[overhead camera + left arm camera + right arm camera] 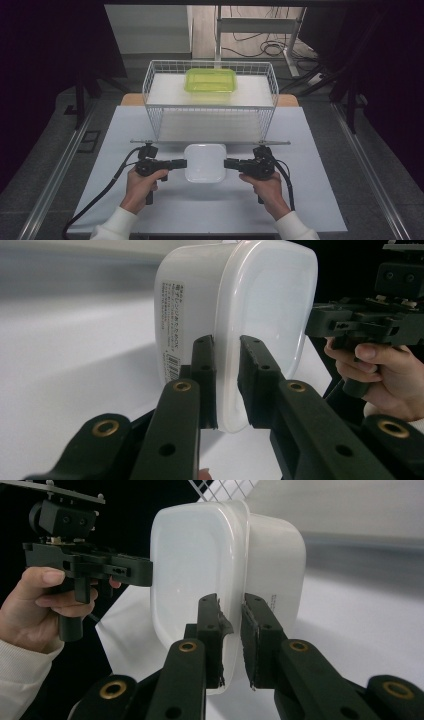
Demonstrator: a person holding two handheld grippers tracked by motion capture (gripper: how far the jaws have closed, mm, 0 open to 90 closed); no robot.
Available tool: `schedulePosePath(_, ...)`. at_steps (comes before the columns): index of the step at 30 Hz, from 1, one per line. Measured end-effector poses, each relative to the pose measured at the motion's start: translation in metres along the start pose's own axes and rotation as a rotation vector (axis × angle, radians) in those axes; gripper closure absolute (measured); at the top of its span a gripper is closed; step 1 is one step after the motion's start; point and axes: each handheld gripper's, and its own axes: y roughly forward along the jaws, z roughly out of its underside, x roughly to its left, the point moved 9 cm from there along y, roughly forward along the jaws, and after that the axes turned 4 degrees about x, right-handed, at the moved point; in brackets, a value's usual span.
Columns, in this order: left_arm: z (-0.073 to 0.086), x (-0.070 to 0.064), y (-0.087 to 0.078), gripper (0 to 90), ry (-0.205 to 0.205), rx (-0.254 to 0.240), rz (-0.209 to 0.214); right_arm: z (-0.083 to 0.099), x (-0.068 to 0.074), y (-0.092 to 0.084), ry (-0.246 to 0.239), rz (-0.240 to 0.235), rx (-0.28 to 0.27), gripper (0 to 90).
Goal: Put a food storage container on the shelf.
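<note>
1. White container (pixel 205 162): translucent white plastic, a rounded rectangle in outline, smooth and slightly glossy, with a lid whose rim projects around the body. The left gripper view shows a printed label (pixel 171 330) on its side wall.
2. Wire basket (pixel 210 102): white metal mesh, rectangular, standing on the white table (pixel 310 200) just beyond the container. A translucent yellow-green box (pixel 210 80) with rounded corners sits at the basket's far side.
3. Left gripper (pixel 181 163): black, held by the left hand (pixel 142 182) just left of the container and pointing right toward it. Its jaws are clamped on the container's projecting rim, one jaw on each face.
4. Right gripper (pixel 229 163): black, held by the right hand (pixel 267 187) just right of the container and pointing left. Its jaws are likewise pressed together on the rim at the opposite edge.
5. Both forearms wear white sleeves; a black cable trails from each gripper toward the near table edge.
6. Container position: between the two grippers, in front of the basket, centred over the table. Whether it rests on the table or is raised cannot be determined.
</note>
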Motion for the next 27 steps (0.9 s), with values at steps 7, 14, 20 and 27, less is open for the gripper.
schedulePosePath(7, -0.008, -0.010, -0.009, 78.0, 0.013, -0.031, 0.006, -0.012, 0.013, -0.010, -0.051, 0.002, -0.029, 78.7)
schedulePosePath(14, -0.020, -0.022, -0.014, 77.6, 0.035, -0.039, 0.011, -0.022, 0.021, -0.021, -0.080, 0.006, -0.042, 78.7)
schedulePosePath(20, -0.030, -0.032, -0.020, 77.6, 0.057, -0.051, 0.009, -0.033, 0.027, -0.029, -0.098, 0.008, -0.062, 78.7)
schedulePosePath(27, -0.046, -0.048, -0.031, 77.7, 0.091, -0.065, 0.004, -0.048, 0.038, -0.041, -0.118, 0.006, -0.083, 78.7)
